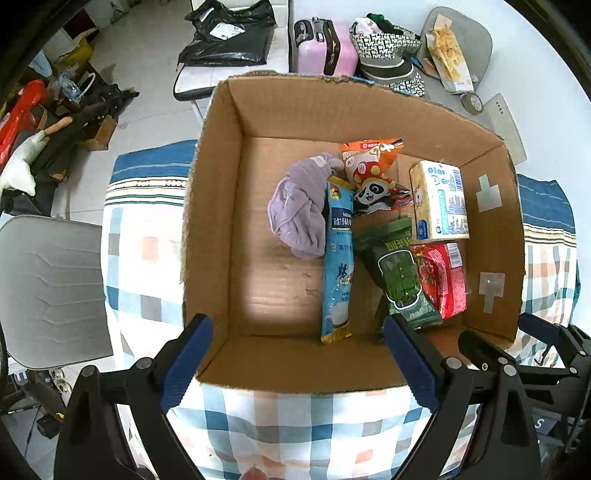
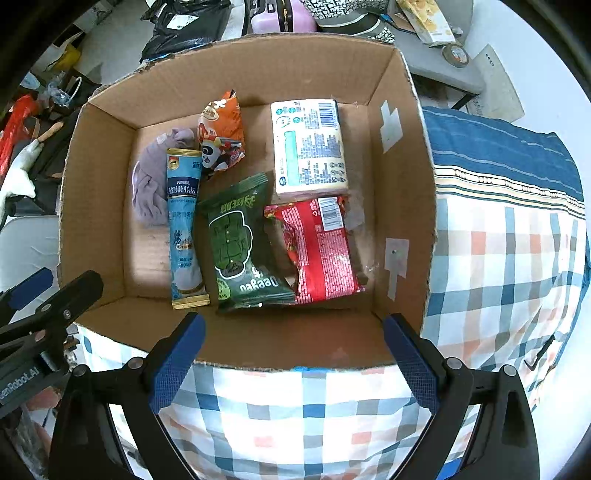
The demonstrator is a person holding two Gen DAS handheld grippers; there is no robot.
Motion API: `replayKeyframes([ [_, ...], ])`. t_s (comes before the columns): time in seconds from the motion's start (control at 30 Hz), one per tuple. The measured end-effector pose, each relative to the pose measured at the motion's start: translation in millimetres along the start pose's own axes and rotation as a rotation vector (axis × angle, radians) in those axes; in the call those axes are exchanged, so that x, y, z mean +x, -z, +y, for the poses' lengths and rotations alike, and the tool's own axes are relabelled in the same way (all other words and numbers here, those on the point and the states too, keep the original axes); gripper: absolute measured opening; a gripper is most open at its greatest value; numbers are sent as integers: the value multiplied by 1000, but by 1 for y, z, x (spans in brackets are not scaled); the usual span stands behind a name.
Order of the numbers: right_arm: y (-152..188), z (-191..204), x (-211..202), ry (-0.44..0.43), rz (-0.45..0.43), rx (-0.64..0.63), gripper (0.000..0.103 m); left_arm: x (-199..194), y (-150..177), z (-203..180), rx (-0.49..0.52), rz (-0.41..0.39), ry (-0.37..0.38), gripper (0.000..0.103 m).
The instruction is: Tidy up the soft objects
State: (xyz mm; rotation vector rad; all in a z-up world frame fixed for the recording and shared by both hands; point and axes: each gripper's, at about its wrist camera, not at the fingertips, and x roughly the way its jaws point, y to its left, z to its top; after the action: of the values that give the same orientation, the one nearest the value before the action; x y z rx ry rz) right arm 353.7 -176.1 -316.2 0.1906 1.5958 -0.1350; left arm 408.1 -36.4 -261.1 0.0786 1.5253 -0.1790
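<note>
An open cardboard box [image 1: 221, 206] [image 2: 402, 206] rests on a checked cloth. Inside lie a crumpled lilac cloth [image 1: 299, 214] [image 2: 147, 192], a long blue sachet [image 1: 338, 258] [image 2: 183, 225], an orange panda snack bag [image 1: 373, 173] [image 2: 221, 133], a green snack pack [image 1: 399, 273] [image 2: 240, 243], a red packet [image 1: 443, 277] [image 2: 321, 247] and a white tissue pack [image 1: 439, 199] [image 2: 308, 147]. My left gripper [image 1: 297, 332] hovers open over the box's near wall, holding nothing. My right gripper [image 2: 293, 330] is open too, empty, above the same wall.
The checked cloth [image 1: 288, 424] [image 2: 509, 258] covers the surface under the box. A grey chair [image 1: 48, 288] stands at the left. Behind the box are a pink suitcase [image 1: 325, 48], a black bag [image 1: 229, 33] and a second chair with a snack bag [image 1: 448, 55].
</note>
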Motion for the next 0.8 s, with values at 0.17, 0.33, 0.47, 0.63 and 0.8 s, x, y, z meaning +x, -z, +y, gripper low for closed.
replayKeyframes([
  [0.17, 11, 1, -16, 1, -43, 4, 99, -22, 11, 0, 0, -55, -14, 95],
  [0.33, 36, -3, -52, -9, -136, 2, 99, -61, 32, -5, 8, -165, -36, 95],
  [0.47, 65, -8, -85, -21, -221, 0, 99, -100, 58, -9, 6, -266, -52, 95],
  [0.63, 111, -11, -134, -45, -341, -9, 99, -150, 94, -13, 1, -383, -58, 95],
  [0.8, 158, -17, -186, -57, -458, -14, 99, -198, 134, -16, 3, -478, -57, 95],
])
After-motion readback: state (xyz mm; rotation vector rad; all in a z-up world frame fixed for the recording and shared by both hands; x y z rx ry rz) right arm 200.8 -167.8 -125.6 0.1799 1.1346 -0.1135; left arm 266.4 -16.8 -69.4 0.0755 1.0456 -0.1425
